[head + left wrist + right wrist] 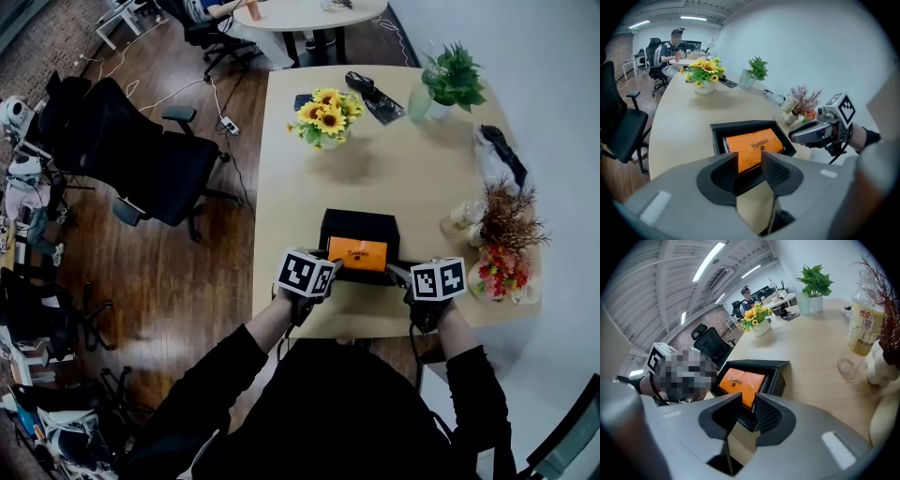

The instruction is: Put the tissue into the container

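Two grippers sit right at the near edge of the table (375,169), the left gripper (323,272) and the right gripper (412,278), one at each front corner of the black container (361,220). Both sets of jaws are spread a little and neither is pinching anything. You just see the box through the gap.

The orange tissue pack (357,252) is already lying flat inside the container, which is close to the table's near edge.

Room-wise, behind the box there's a big bare stretch of tabletop up to the sunflowers (326,114). On the left the table ends soon and drops off to wood floor and an office chair (141,159). The right side is tighter, with dried flowers (506,220) along that edge and a potted plant (450,80) at the far corner.

The head view gives the whole layout. The right gripper view adds a bottle (862,331) and a small glass (846,367) near the box. The left gripper view shows the right gripper side-on, just right of the container, apart from it.
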`<state>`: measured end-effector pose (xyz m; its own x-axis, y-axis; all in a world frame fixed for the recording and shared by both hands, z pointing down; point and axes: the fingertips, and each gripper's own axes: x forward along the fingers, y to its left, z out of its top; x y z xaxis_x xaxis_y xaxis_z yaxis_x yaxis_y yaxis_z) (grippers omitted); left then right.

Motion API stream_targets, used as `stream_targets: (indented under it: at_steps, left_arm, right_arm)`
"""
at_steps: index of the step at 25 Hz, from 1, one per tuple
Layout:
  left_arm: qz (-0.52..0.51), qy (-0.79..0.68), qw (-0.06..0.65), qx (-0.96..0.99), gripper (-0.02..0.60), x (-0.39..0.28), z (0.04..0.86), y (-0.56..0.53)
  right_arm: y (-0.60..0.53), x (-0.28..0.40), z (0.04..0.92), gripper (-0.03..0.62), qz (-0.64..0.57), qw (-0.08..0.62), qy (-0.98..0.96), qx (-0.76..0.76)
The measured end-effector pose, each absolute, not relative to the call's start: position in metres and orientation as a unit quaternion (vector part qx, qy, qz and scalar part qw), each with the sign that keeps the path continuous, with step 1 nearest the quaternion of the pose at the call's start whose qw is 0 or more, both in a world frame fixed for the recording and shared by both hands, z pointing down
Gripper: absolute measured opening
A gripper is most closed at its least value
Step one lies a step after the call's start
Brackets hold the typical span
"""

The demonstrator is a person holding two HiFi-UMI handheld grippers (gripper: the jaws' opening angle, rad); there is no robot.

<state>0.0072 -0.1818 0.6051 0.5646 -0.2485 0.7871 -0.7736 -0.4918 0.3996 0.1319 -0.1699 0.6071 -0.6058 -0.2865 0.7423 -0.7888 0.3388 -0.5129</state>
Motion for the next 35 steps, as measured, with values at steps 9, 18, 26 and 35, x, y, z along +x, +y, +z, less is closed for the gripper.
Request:
stream_targets:
  at_steps: [9, 18, 26, 35]
  left_arm:
    - [0.322, -0.325, 0.377, 0.805, 0.133, 0.009, 0.595, -0.176]
    - [0.279, -0.342, 0.305, 0.844, 0.133, 0.012, 0.565, -0.167]
    - [0.227, -0.369, 0.234, 0.870, 0.133, 0.009, 0.523, -0.146]
    - [0.176, -0.419, 0.185, 0.871, 0.132, -0.002, 0.485, -0.098]
  right_arm:
    - [-0.165, 0.132, 0.603, 0.087, 0.451, 0.276, -0.774, 0.349]
    - [-0.166, 0.137, 0.571, 0.083, 0.370, 0.237, -0.809, 0.390]
    - [-0.150, 0.148, 0.522, 0.061, 0.271, 0.179, -0.839, 0.436]
    - [-0.105, 0.170, 0.471, 0.053, 0.205, 0.103, -0.858, 0.459]
